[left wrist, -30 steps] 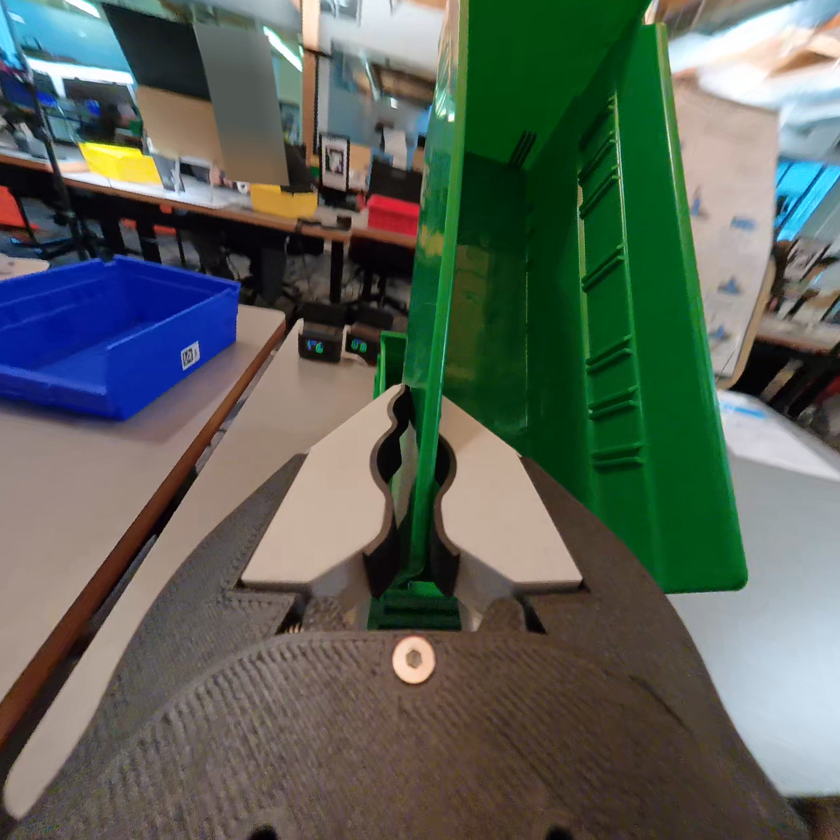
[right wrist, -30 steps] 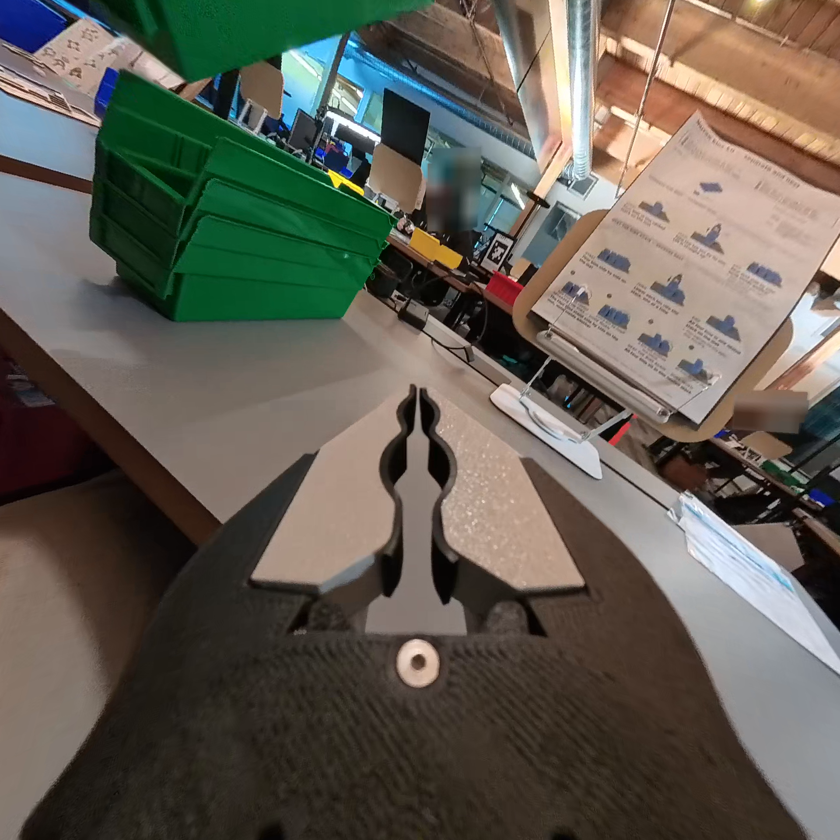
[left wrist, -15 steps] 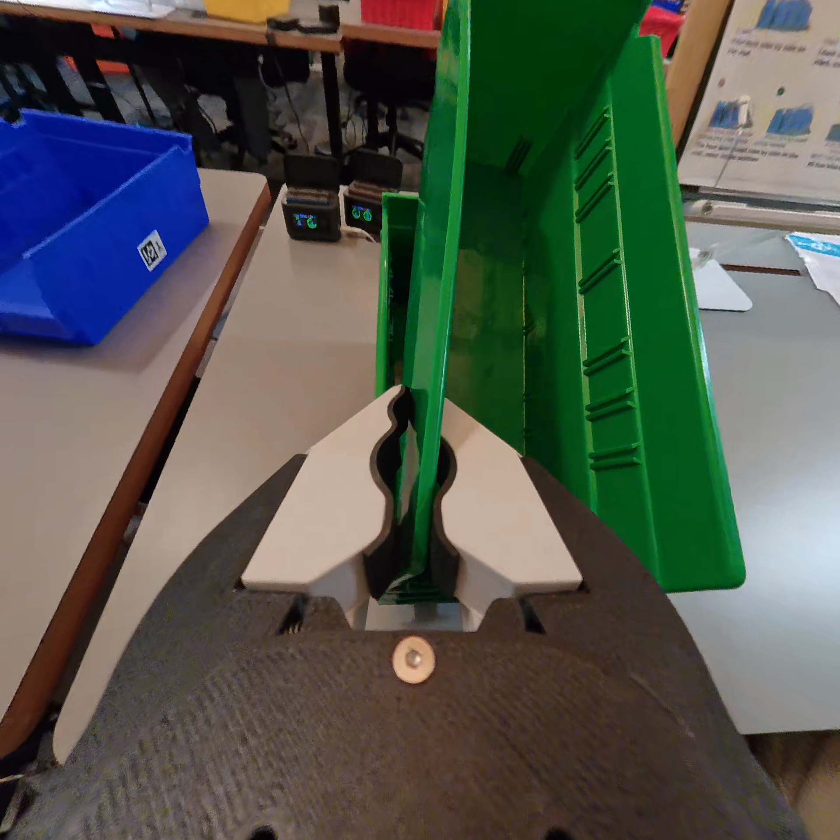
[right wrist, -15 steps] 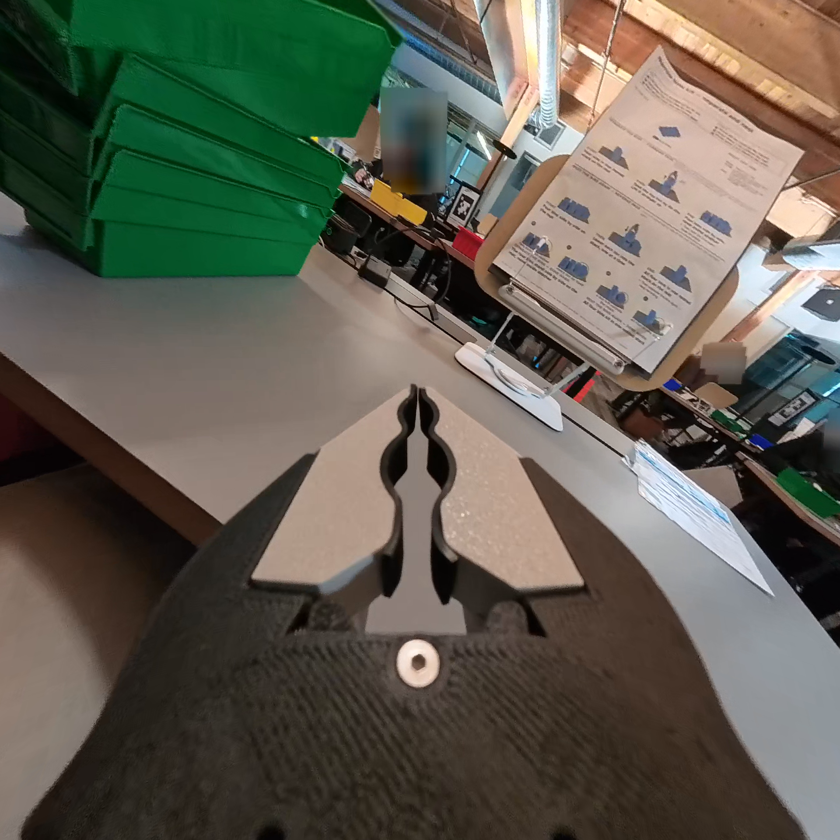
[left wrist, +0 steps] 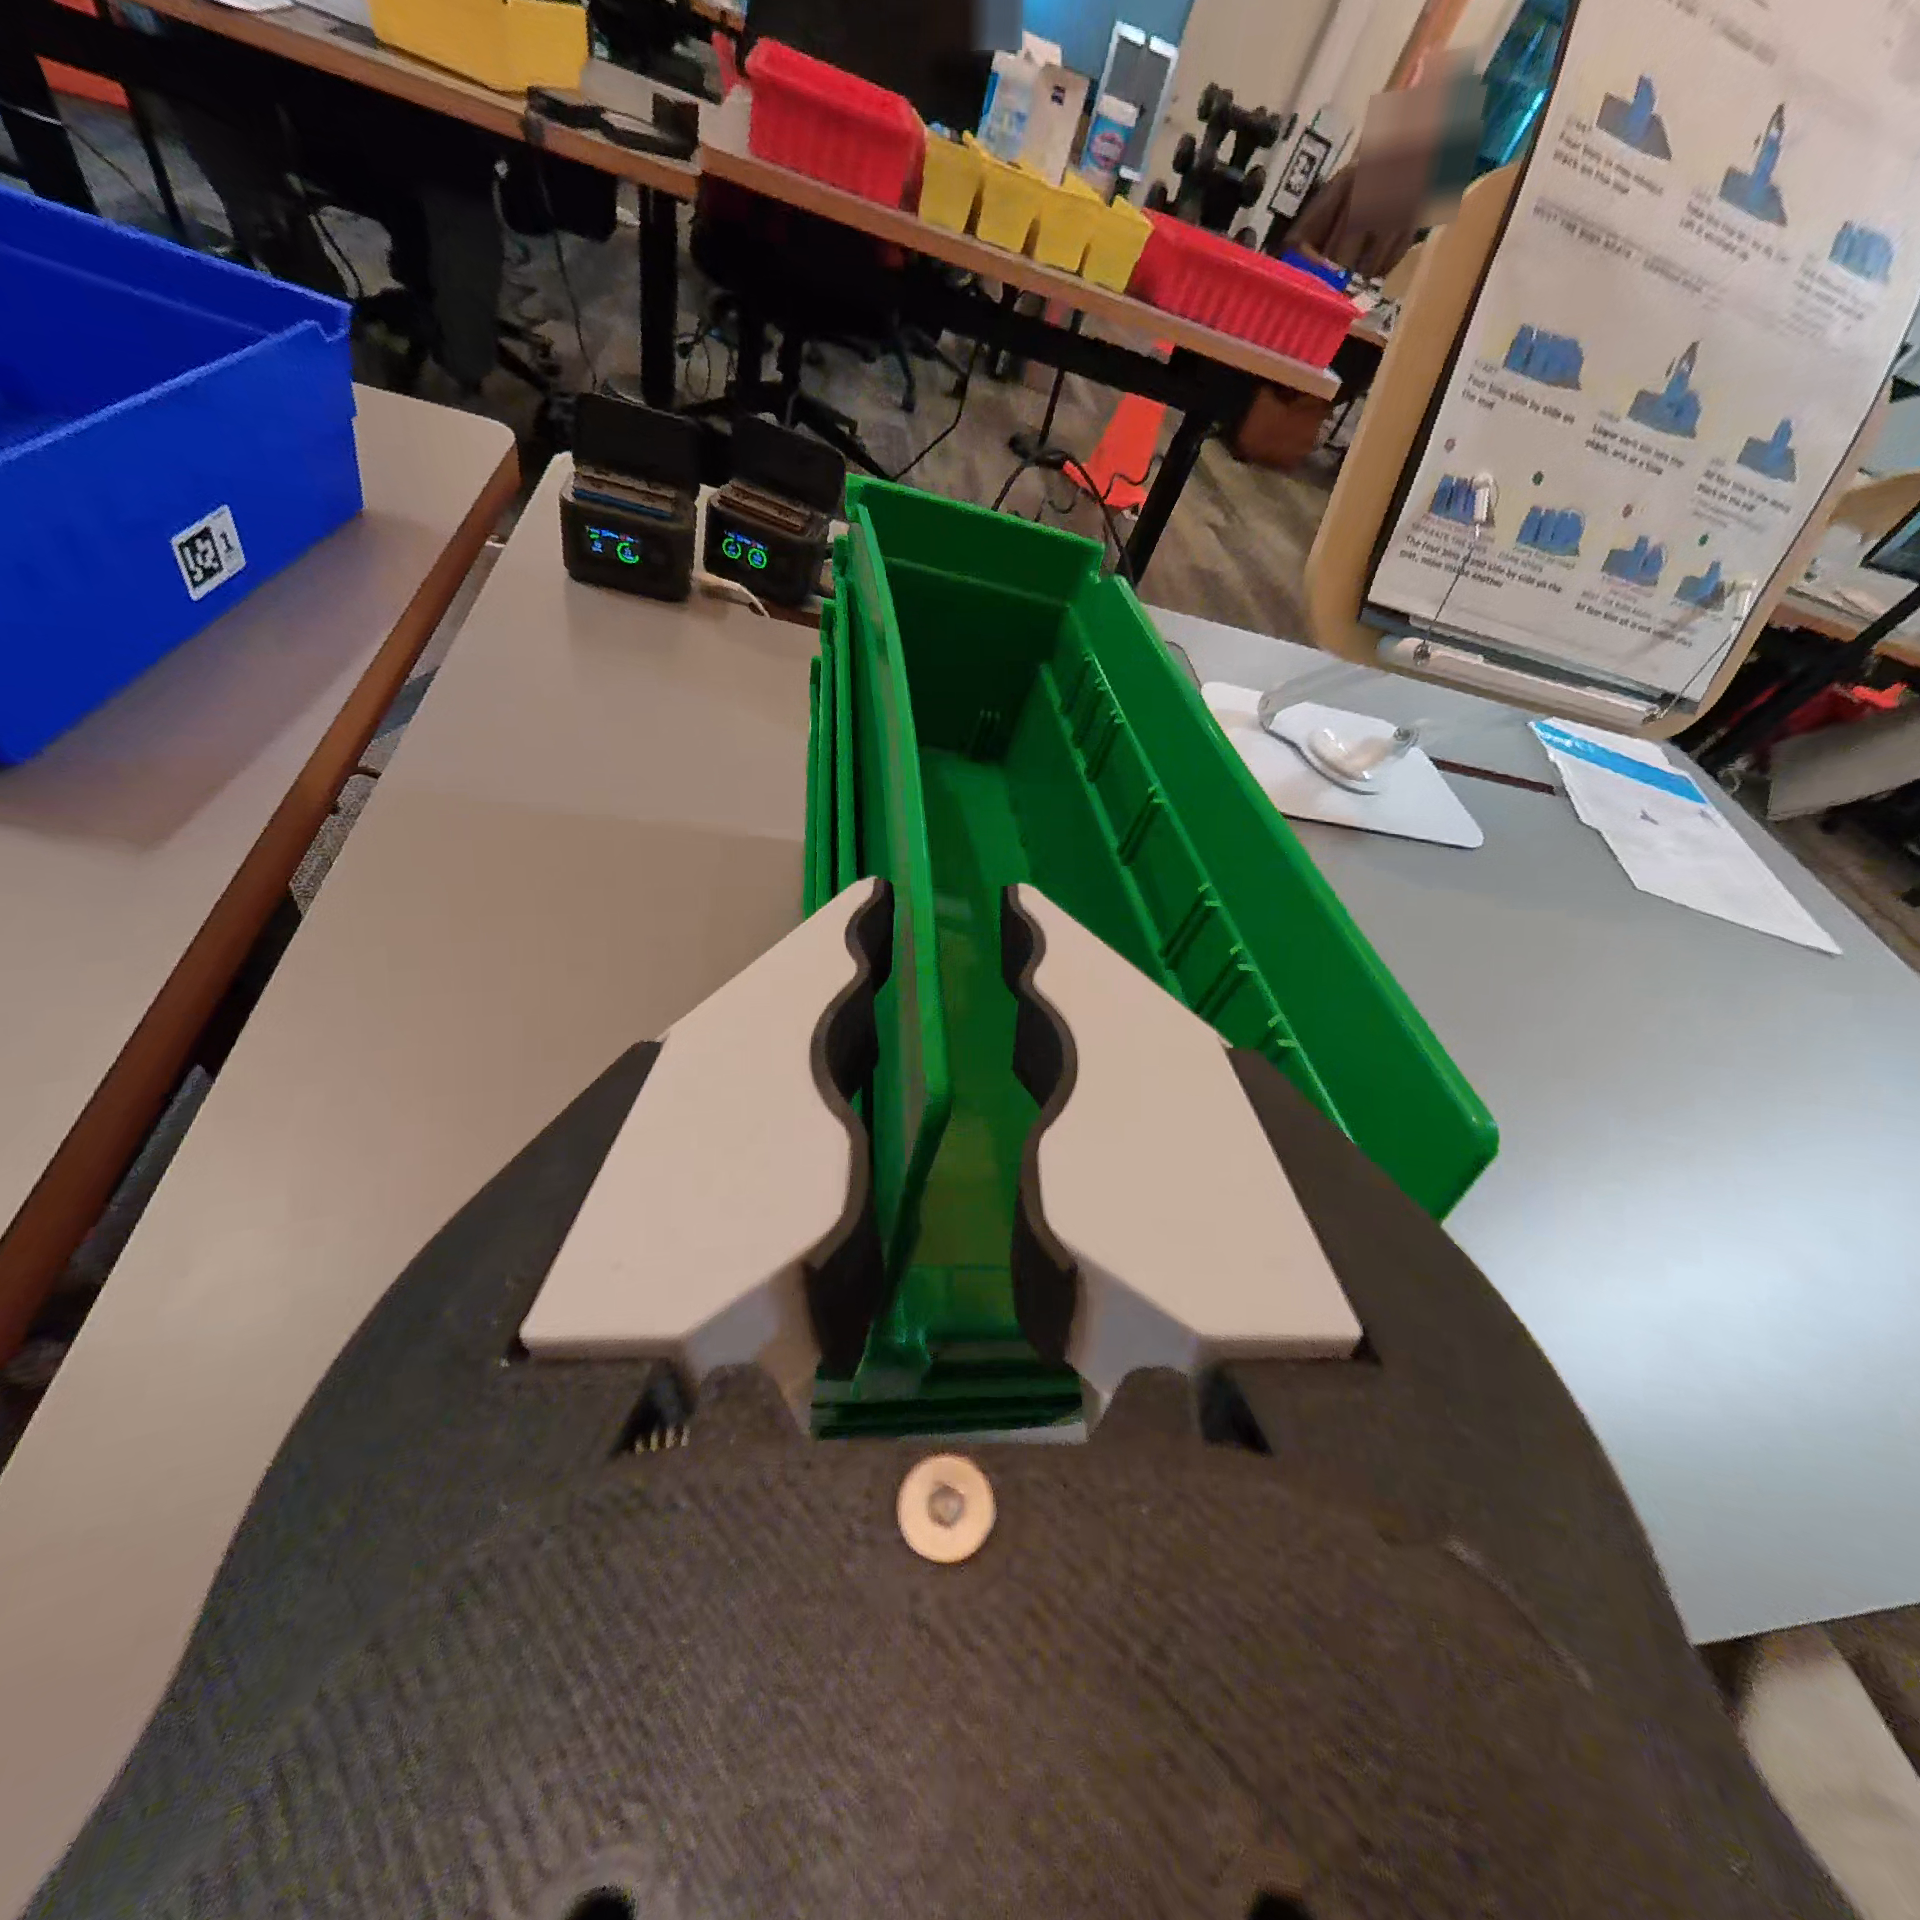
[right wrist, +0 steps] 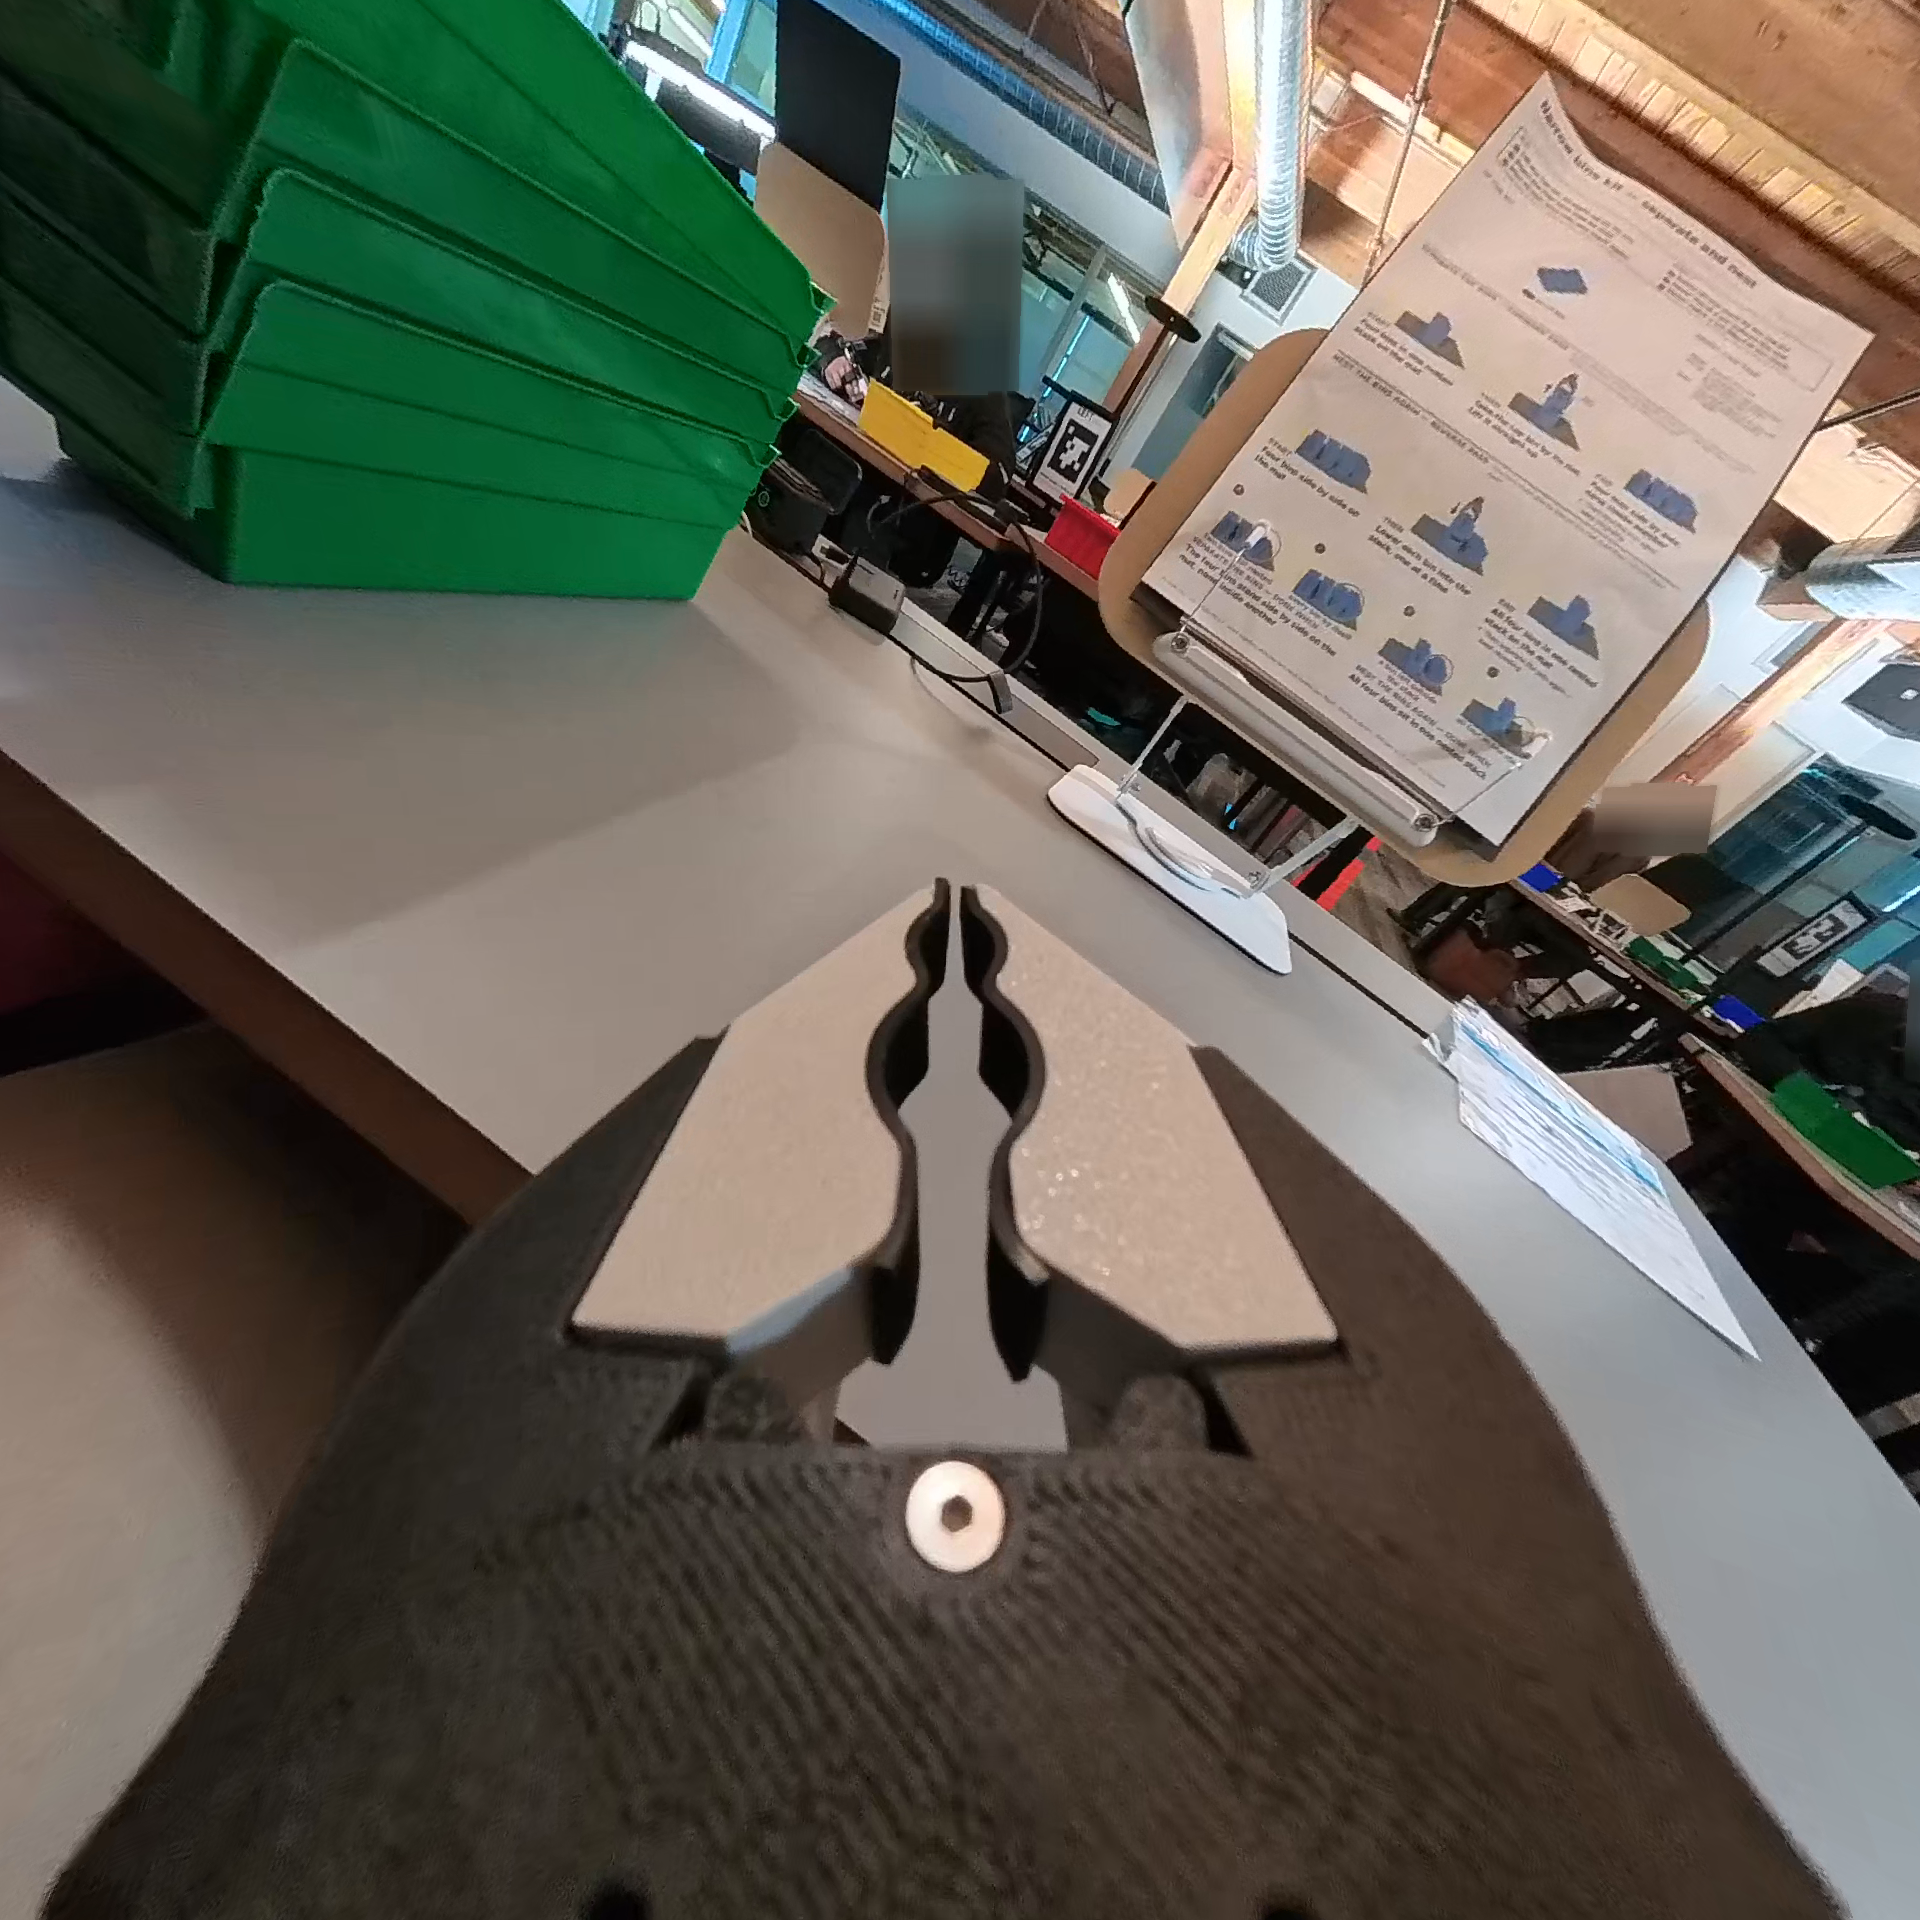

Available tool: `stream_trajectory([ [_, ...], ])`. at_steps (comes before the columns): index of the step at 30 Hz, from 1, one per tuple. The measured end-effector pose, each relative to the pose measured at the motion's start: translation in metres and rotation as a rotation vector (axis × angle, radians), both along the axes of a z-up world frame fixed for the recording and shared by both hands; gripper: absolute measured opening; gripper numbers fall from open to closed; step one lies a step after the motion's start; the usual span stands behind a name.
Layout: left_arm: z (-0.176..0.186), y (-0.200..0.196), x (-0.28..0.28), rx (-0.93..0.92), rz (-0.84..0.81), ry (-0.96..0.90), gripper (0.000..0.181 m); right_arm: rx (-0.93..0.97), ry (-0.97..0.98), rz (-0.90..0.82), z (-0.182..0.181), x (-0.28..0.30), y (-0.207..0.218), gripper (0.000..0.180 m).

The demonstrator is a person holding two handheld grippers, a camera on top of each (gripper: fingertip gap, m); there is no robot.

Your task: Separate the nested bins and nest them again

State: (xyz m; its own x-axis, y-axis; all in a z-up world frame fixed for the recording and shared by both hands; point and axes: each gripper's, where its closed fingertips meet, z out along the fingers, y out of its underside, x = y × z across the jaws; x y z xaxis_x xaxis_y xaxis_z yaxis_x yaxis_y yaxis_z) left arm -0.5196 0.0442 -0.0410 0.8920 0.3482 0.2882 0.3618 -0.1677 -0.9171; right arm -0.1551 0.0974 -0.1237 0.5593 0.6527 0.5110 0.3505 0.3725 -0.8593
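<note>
1. My left gripper [left wrist: 943,914] has its fingers spread apart, one on each side of the near left wall of the top green bin [left wrist: 1132,831]. The left pad sits outside that wall and the right pad inside the bin; I cannot tell whether either pad touches the plastic.
2. That top bin sits down inside the green stack [left wrist: 826,769], straight ahead of my left gripper, running lengthwise away from it. The rims of the lower bins show as thin green edges just left of the top bin's wall.
3. The stack rests on the grey table [left wrist: 582,790].
4. Beyond the far end of the stack, slightly left, stand two small black charger cases [left wrist: 698,520] with lit displays.
5. Far to the left of my left gripper, on the neighbouring table, is a blue bin [left wrist: 156,468].
6. My right gripper [right wrist: 956,894] has its fingertips nearly together, only a thin slit between them, with nothing held.
7. From the right gripper, the nested green bins [right wrist: 436,343] lie ahead and well to the left on the table, four layered rims showing.
8. Ahead and to the right of it is an instruction sheet on a stand [right wrist: 1496,468], and a paper sheet [right wrist: 1590,1174] lies flat on the table farther right.
</note>
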Motion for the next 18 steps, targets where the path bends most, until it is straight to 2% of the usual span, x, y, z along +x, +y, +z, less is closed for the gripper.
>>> stream_trajectory([
  [6, -0.025, 0.007, 0.007, -0.155, -0.035, 0.051, 0.028, -0.005, -0.005, 0.004, -0.001, -0.001, 0.001, 0.000],
  [8, -0.024, 0.006, 0.001, -0.147, 0.001, 0.073, 0.018, -0.005, -0.008, 0.007, -0.002, -0.001, 0.001, 0.000],
  [9, -0.022, 0.003, -0.006, -0.144, 0.047, 0.100, 0.002, -0.006, -0.011, 0.009, -0.002, -0.001, 0.000, 0.001],
  [18, -0.002, 0.004, -0.008, 0.017, 0.089, 0.141, 0.000, -0.008, -0.018, 0.016, -0.003, -0.003, 0.001, 0.001],
])
